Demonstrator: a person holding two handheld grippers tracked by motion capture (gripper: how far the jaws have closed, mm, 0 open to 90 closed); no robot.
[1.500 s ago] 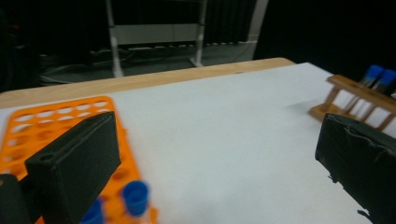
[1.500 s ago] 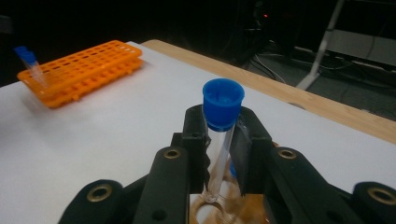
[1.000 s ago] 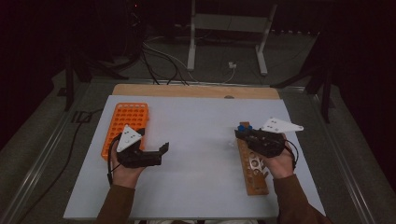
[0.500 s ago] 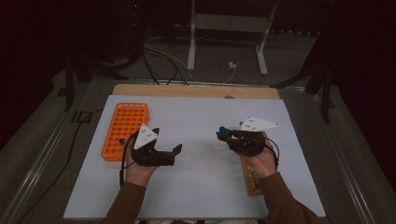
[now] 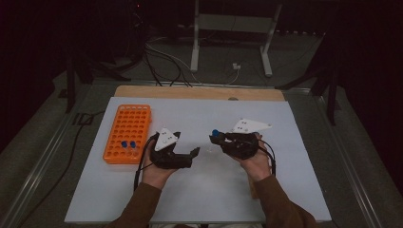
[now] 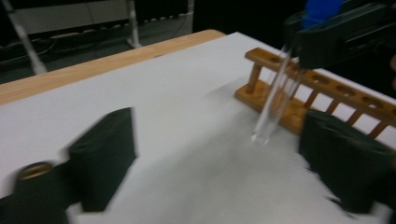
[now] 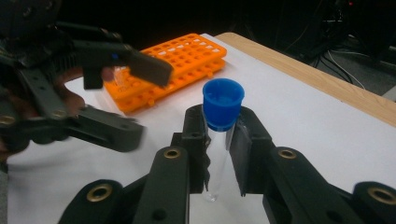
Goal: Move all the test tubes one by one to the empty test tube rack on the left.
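Right gripper (image 7: 219, 154) fingers pinching blue-capped tube (image 7: 219, 126); left gripper (image 5: 187, 154) fingers spread, closing, over open mid-table.

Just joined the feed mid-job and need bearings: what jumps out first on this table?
The clear test tube with a blue cap, clamped upright in the right gripper over the middle of the white table. Facing it, the left gripper is open with nothing between its jaws, which have just been closing. An orange tube rack lies at the left, and a wooden rack stands beyond the held tube.
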